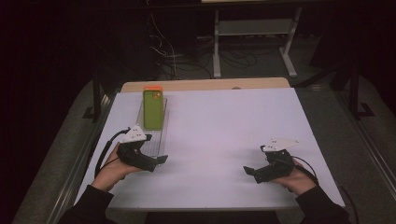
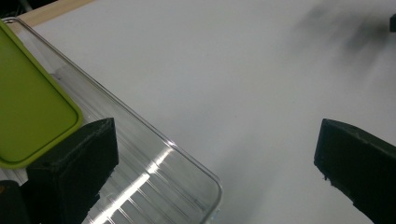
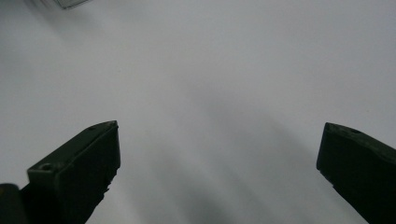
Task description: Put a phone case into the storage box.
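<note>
Room is sitting mostly dark, light falling only on the white table top (image 1: 224,140). A wooden edge (image 1: 205,84) is showing along its far side. Behind, a white metal shelf frame (image 1: 254,28) is standing on the grey floor (image 1: 327,107), loose cables (image 1: 173,51) trailing beside it.

The phone case (image 1: 153,110) is lime green with an orange top edge; the tray (image 2: 154,172) beneath it is clear and ribbed; the table (image 1: 224,126) is plain white with a pale wood far edge; each tool, left (image 1: 159,161) and right (image 1: 249,171), is black under a light grey plate.
</note>
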Motion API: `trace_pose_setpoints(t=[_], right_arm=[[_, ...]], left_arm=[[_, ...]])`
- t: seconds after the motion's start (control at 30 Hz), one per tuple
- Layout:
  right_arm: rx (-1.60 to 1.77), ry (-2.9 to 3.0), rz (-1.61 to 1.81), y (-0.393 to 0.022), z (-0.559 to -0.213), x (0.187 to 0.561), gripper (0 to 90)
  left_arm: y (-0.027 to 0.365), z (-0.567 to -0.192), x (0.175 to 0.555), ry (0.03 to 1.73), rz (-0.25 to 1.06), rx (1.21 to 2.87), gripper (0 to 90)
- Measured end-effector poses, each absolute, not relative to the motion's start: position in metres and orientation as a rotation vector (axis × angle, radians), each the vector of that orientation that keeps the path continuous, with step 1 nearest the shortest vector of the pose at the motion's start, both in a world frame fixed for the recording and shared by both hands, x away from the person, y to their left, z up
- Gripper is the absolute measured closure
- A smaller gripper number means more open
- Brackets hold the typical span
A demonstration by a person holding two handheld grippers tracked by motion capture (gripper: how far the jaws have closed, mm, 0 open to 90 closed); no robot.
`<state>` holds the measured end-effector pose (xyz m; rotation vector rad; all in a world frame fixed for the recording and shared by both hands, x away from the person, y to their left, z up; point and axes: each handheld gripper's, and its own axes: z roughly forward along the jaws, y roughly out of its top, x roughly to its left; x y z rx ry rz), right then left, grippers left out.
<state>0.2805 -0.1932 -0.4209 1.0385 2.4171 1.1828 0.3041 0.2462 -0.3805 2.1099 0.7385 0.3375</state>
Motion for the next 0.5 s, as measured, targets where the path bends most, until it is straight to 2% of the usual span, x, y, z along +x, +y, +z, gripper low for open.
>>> trace_pose_setpoints(t=[0.5], right_arm=[[1.021, 2.396, 1.191, -0.193, -0.416, 0.280, 0.0]], left_arm=[[0.242, -0.393, 0.296, 0.714, 0.329, 2.143, 0.0]])
